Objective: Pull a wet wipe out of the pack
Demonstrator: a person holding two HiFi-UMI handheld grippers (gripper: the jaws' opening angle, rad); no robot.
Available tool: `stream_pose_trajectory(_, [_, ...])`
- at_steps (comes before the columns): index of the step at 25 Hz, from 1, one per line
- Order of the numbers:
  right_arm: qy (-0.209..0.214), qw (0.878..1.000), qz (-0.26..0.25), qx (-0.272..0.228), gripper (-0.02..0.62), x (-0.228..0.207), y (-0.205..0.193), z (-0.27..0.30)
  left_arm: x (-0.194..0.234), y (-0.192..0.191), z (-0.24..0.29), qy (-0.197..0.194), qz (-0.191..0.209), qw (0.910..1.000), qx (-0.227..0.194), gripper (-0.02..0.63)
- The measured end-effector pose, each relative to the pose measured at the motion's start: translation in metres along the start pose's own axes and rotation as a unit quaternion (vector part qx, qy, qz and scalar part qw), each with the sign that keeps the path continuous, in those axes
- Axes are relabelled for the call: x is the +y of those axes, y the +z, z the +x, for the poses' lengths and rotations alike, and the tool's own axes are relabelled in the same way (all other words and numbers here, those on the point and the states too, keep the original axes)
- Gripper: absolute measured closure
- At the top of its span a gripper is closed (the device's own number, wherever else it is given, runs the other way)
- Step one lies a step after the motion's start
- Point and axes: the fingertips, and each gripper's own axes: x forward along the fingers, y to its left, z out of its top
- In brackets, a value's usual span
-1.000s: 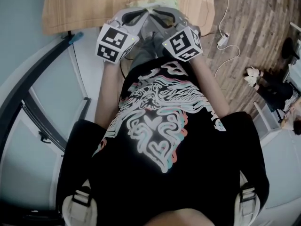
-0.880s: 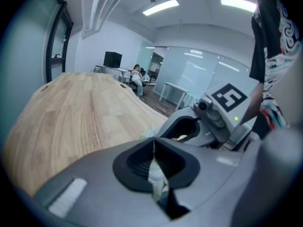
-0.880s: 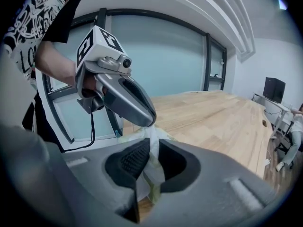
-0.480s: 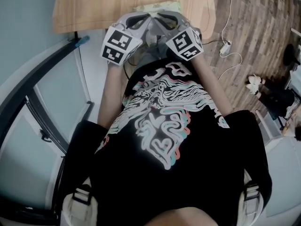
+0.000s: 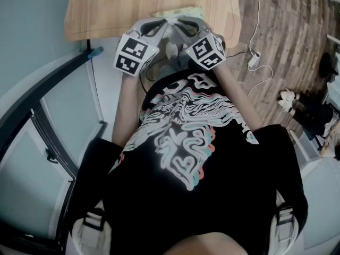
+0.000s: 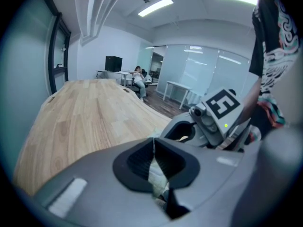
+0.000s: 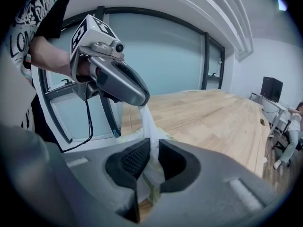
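Observation:
A pale green wet wipe pack (image 5: 180,11) lies at the near edge of the wooden table (image 5: 122,4). Both grippers meet over it, close to my chest. My left gripper (image 5: 162,21) is shut, and a white wipe (image 7: 149,122) hangs stretched from its tip (image 7: 142,101) down toward the pack (image 7: 130,135). In the left gripper view the wipe (image 6: 156,174) shows just under the closed jaws (image 6: 154,145). My right gripper (image 7: 154,148) stands with its jaws a narrow gap apart, pinching pack material, and the wipe runs up through that gap. The right gripper (image 6: 183,136) sits just right of the left one.
The table stretches away ahead of both grippers. A black-framed glass wall (image 5: 42,116) runs along the left. On the wooden floor at the right lie a white cable with a charger (image 5: 254,54) and a pair of shoes (image 5: 287,95). A seated person (image 6: 138,74) is far off.
The head view has shifted a little. Both grippers stay together over the pack in much the same pose.

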Motion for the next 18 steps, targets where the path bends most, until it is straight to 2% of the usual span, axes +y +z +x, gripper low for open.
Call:
stream_pose_trajectory(12, [-0.004, 1.0, 0.006, 0.002, 0.54, 0.001, -0.004, -0.001, 0.014, 0.004, -0.021, 0.034, 0.004, 0.9994, -0.012, 0.612])
stream_pose_trajectory(18, [-0.01, 1.0, 0.006, 0.011, 0.541, -0.002, -0.007, -0.004, 0.04, 0.014, -0.044, 0.071, -0.02, 0.9966, -0.037, 0.612])
